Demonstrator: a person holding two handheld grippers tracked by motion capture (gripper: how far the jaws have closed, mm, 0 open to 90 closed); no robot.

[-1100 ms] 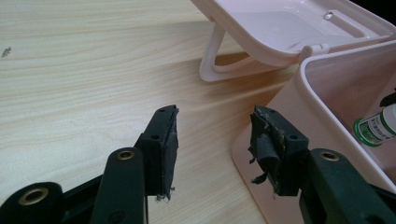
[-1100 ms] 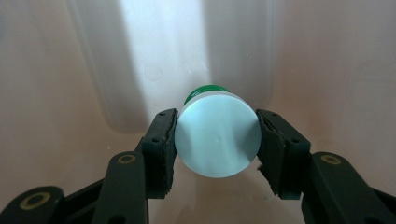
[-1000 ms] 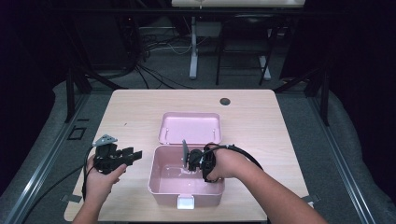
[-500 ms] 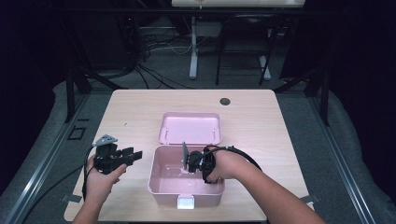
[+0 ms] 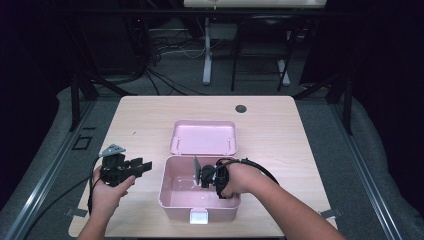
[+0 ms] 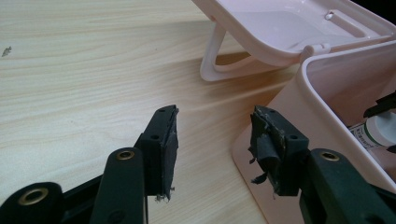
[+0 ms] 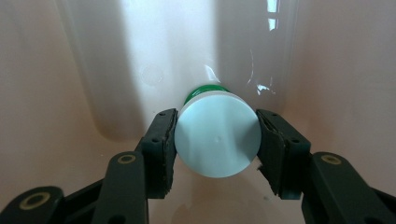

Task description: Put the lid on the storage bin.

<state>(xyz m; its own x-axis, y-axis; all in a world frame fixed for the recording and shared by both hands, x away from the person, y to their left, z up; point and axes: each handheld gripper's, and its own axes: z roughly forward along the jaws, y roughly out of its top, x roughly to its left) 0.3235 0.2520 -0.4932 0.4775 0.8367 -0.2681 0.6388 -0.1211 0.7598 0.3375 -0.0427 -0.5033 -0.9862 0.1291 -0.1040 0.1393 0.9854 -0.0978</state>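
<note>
Right gripper view puts my right gripper (image 7: 215,140) down inside the pink box (image 7: 56,84), and its two pads are pressed against the sides of a white-capped bottle (image 7: 217,140) with a green band behind the cap. So I have that bottle clamped, cap facing the camera, low in the box near its pale floor and close to the far wall.

From the high view I see the same thing from above: my right gripper (image 5: 204,175) reaches into the box (image 5: 172,200), which sits at the near middle of the wooden table (image 5: 280,130). The lid (image 5: 204,137) is swung open and lies flat just behind the box.

My left gripper (image 5: 142,166) hangs over the table just left of the box, jaws pointed toward it. In the left gripper view its pads (image 6: 166,149) stand apart with nothing between them, bare wood under them, and the box wall (image 6: 299,93) is close beside the right-hand jaw. A bit of the bottle (image 6: 380,130) shows inside the box there.
</note>
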